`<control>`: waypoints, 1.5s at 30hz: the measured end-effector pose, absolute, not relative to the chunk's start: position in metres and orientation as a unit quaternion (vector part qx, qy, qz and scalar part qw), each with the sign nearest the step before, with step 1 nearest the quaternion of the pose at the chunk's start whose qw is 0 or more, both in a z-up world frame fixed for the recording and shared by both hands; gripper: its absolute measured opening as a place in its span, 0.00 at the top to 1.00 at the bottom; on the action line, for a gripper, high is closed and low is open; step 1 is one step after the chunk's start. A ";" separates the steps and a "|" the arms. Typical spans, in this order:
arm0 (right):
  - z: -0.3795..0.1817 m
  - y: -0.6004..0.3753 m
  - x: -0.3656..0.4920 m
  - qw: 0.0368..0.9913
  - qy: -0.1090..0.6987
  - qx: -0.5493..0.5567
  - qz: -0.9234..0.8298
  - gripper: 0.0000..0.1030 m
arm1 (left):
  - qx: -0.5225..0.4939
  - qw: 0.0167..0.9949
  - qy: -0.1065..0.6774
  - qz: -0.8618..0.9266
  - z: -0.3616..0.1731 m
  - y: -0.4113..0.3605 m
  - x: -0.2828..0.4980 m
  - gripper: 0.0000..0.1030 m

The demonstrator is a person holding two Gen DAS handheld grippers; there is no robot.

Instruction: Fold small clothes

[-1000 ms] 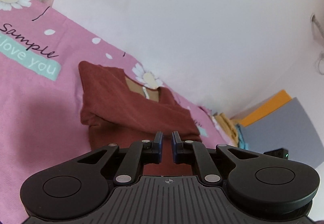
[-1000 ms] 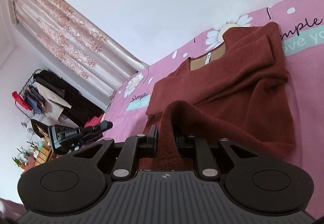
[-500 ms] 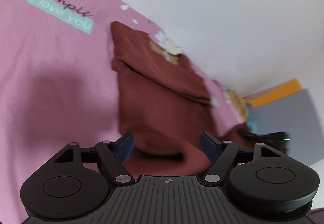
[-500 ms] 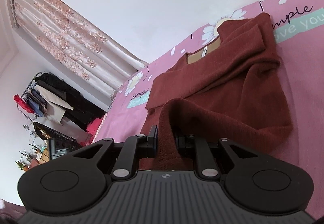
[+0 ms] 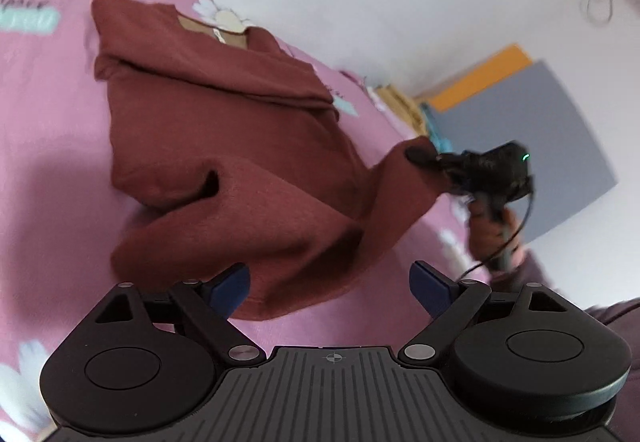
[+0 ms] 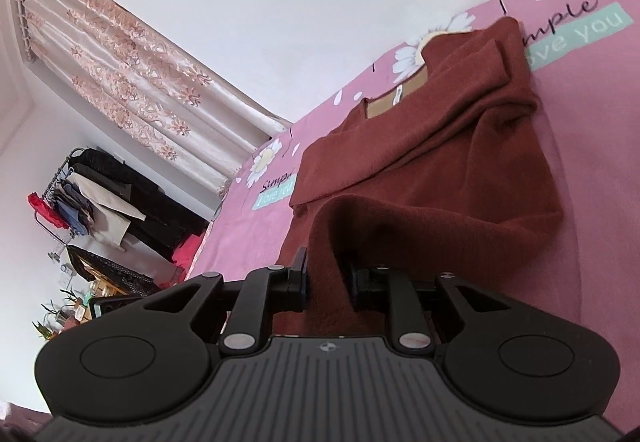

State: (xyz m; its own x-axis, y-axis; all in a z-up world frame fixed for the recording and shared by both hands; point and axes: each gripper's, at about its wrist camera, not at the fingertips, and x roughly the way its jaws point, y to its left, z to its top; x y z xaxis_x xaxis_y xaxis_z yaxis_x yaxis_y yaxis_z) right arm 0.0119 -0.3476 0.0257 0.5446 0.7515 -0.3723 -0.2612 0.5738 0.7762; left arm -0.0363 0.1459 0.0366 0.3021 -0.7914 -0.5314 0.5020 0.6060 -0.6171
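Note:
A dark red sweater (image 5: 240, 130) lies partly folded on the pink bedsheet (image 5: 48, 122), collar at the far end. My left gripper (image 5: 330, 276) stands wide open just above the near hem, its blue pads apart from the cloth. In the same view my right gripper (image 5: 420, 156) pinches the sweater's right corner and holds it off the bed. In the right wrist view, a fold of the sweater (image 6: 460, 170) runs up between the pads of the right gripper (image 6: 328, 278); the jaws are opening slightly but still press on the cloth.
A person's hand (image 5: 492, 226) holds the right gripper's handle. A stack of folded clothes (image 5: 400, 102) and a grey and orange panel (image 5: 540, 130) lie beyond the bed. A curtain (image 6: 132, 54) and a clothes rack (image 6: 92, 198) stand at the left.
My left gripper opened wide, let go of the sweater's hem and swung right, bringing the right gripper into its view. The right gripper kept its hold on the fold.

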 end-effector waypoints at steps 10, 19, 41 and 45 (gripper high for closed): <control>0.017 -0.348 0.007 0.805 0.367 0.352 0.306 0.76 | -0.161 0.854 0.363 -0.335 0.059 0.185 -0.030 0.00; 0.017 -0.346 0.000 0.807 0.378 0.338 0.302 0.76 | -0.180 0.798 0.405 -0.408 0.032 0.153 -0.027 0.00; 0.000 -0.346 -0.050 0.774 0.492 0.280 0.285 0.50 | -0.213 0.781 0.435 -0.394 0.005 0.148 -0.001 0.00; 0.009 -0.333 -0.056 0.796 0.483 0.232 0.282 0.90 | -0.206 0.794 0.441 -0.364 0.005 0.150 0.004 0.11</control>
